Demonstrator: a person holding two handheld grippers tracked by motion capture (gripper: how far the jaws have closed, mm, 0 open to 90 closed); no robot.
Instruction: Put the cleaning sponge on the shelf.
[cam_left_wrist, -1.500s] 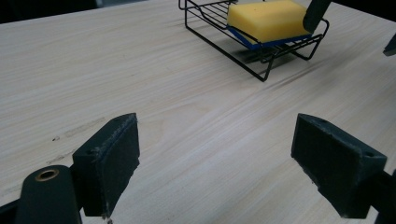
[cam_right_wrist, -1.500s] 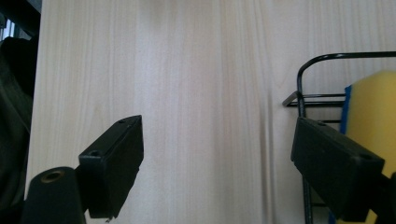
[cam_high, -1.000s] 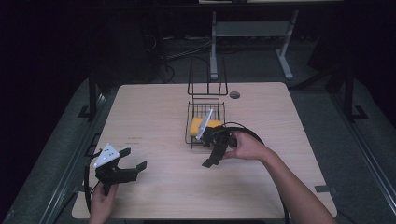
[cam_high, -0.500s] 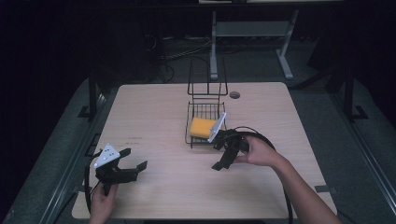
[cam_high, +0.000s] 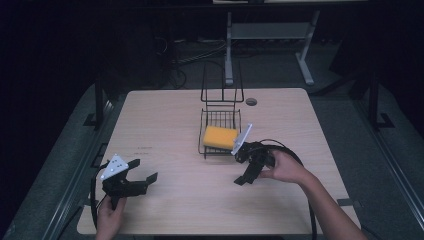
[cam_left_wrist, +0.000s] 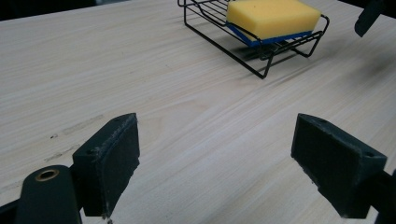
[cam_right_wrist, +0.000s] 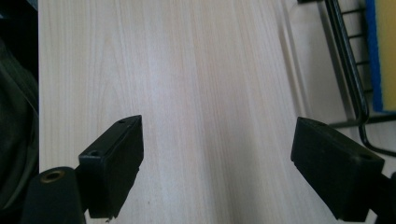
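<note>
Item: sponge, yellow with a blue underside. Location: lying flat in the wire basket, which stands on the surface. In the left gripper view it lies well ahead of the jaws and toward the right one; in the right gripper view its blue edge lies beyond the right jaw, past the basket rim.

Item: right gripper. Jaws wide apart, nothing between them but bare surface. Position: just beside the basket's near corner, apart from it.

Item: left gripper. Jaws wide apart, empty, resting low near the person's edge, well apart from the basket.

Step in hand, as judged: the sponge sits in the basket with both grippers free of it, so placing looks complete.

Next move, as judged: clear the right gripper without clipping the wire rim.
</note>
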